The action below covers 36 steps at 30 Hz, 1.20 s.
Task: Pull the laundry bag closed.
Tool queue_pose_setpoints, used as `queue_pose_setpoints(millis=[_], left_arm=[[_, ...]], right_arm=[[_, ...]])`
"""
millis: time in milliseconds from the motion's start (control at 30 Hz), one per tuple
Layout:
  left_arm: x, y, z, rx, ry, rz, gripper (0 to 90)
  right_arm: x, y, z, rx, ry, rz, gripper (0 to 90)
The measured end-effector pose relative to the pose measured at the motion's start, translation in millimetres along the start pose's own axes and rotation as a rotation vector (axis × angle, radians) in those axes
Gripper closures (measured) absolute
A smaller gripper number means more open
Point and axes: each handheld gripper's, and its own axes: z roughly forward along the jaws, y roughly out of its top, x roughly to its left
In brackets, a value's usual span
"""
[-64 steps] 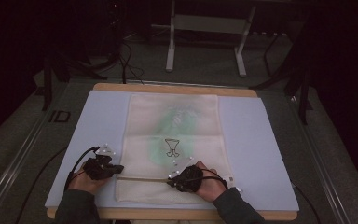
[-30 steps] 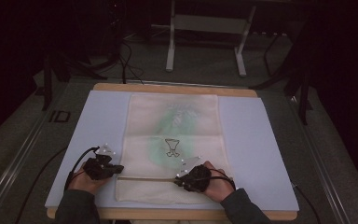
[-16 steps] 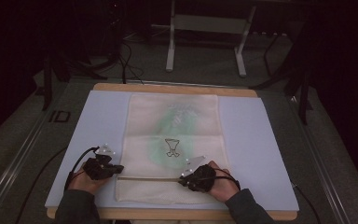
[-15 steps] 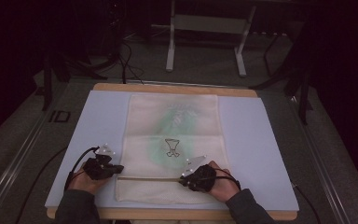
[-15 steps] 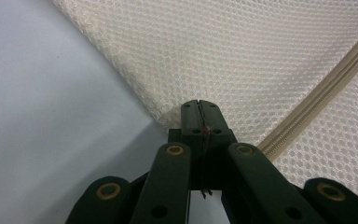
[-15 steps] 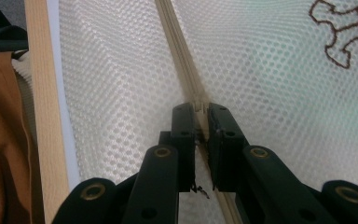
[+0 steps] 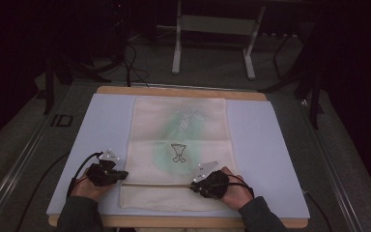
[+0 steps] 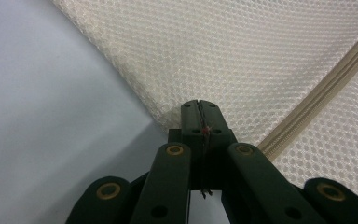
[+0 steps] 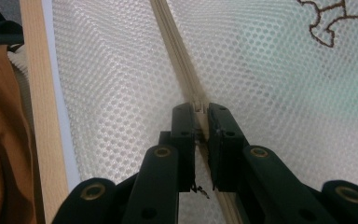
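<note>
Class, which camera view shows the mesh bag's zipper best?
The right gripper view: the zipper runs close and sharp up to the right claw, shut on it. The left gripper view catches a short stretch; the high view shows a thin line.

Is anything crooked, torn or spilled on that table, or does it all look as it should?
Nothing stands out. The mesh laundry bag lies flat and square on the pale mat, its zipper running straight between the left tongs and right tongs. No tear or spill shows.

I see my right gripper [image 9: 200, 114] clamped on the zip [image 9: 179, 56] of the mesh bag [image 9: 116, 84]; a brown embroidered mark [image 9: 328, 23] lies at upper right, the wooden table edge [image 9: 39, 93] at left
</note>
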Motion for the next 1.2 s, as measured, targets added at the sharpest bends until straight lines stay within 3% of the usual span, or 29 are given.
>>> queue_pose_setpoints(millis=[733, 1200], left_arm=[[-0.4, 0.4, 0.1, 0.002, 0.002, 0.002, 89.9], [-0.7, 0.6, 0.1, 0.003, 0.004, 0.005, 89.9]], right_arm=[[-4.6, -11.1, -5.8, 0.008, 0.001, 0.022, 82.1], [-12.7, -31.6, -20.7, 0.01, -0.017, 0.068, 82.1]])
